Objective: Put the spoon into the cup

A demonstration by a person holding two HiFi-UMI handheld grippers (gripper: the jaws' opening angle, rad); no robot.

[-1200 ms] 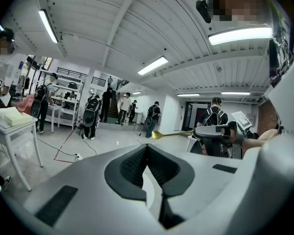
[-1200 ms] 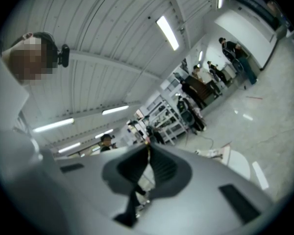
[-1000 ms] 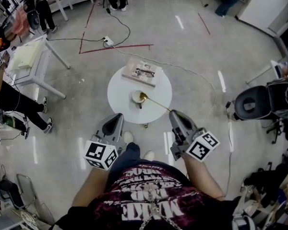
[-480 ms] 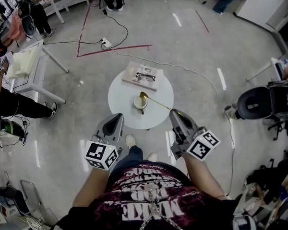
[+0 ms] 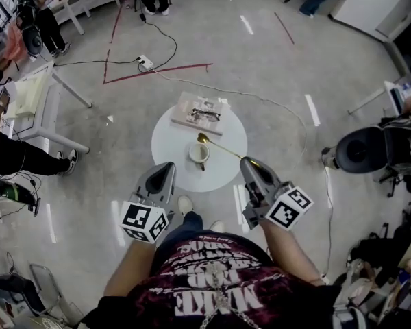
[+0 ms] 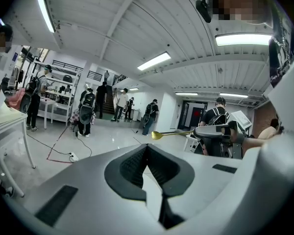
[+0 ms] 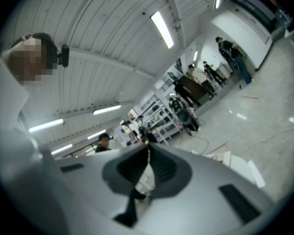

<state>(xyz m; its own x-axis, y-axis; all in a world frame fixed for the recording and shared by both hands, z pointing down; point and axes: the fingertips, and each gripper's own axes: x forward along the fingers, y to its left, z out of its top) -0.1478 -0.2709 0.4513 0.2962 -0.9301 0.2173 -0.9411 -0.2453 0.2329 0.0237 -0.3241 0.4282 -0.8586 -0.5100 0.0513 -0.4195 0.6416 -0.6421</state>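
A white cup (image 5: 199,153) stands on the small round white table (image 5: 171,142). My right gripper (image 5: 246,161) is shut on the handle end of a gold spoon (image 5: 219,146). The spoon's bowl hangs just over the cup's far rim. In the left gripper view the spoon (image 6: 174,133) juts level from the right gripper (image 6: 213,130). In the right gripper view only a thin gold edge of the spoon (image 7: 147,148) shows between the closed jaws of the right gripper (image 7: 148,146). My left gripper (image 5: 170,164) hovers at the table's near left edge. In its own view the left gripper (image 6: 147,145) is shut and empty.
A flat book-like slab with a pair of glasses (image 5: 201,112) lies on the table's far side. A cable and power strip (image 5: 145,62) run across the floor beyond. A white desk (image 5: 38,91) stands at the left and an office chair (image 5: 363,151) at the right. Several people stand farther off.
The table and cup have come closer to both grippers. The spoon stays in the right gripper, its bowl now over the cup's far rim.
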